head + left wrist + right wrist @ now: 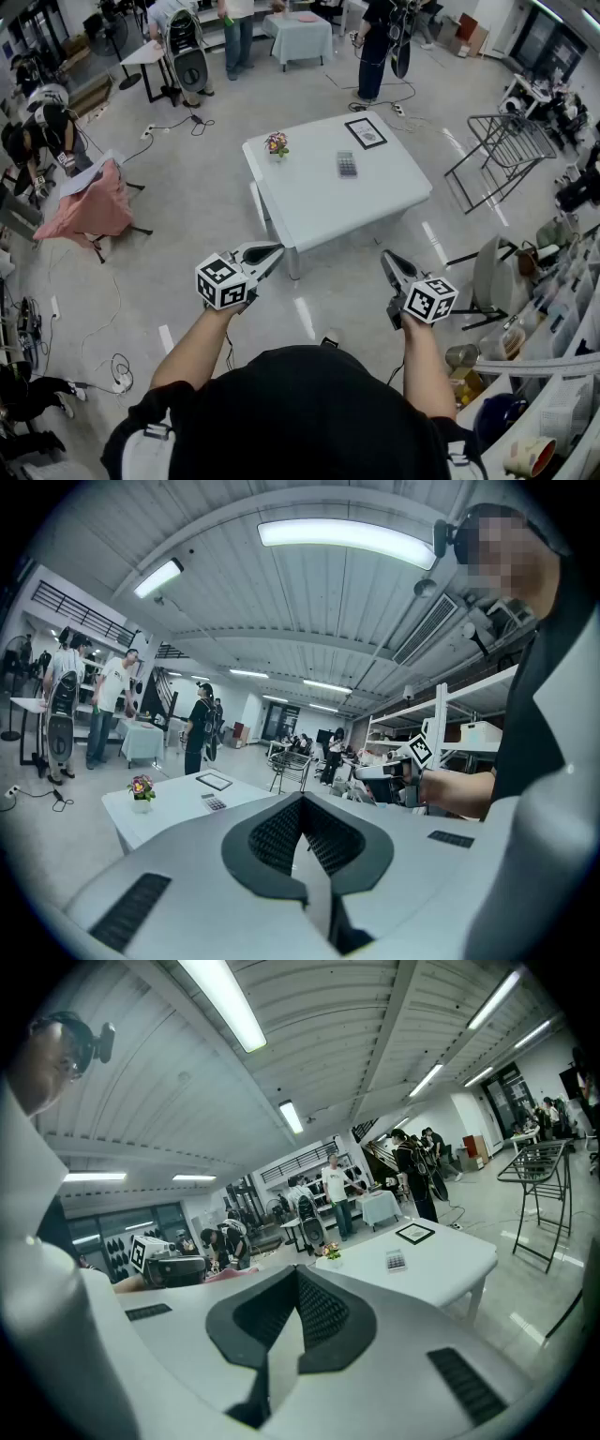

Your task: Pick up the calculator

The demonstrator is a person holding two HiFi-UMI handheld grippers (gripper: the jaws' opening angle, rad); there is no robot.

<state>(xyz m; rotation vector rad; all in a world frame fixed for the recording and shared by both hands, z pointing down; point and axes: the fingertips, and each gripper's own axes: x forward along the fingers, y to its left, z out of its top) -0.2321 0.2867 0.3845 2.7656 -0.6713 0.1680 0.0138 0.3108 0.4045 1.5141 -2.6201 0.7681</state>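
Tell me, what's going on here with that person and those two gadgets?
A person stands a little way back from a white table, holding a pair of tongs in each hand. The left tongs and the right tongs are both shut and empty, pointing toward the table. The calculator they are meant to pick up lies untouched on the tabletop, with a small flower pot and a framed picture nearby.
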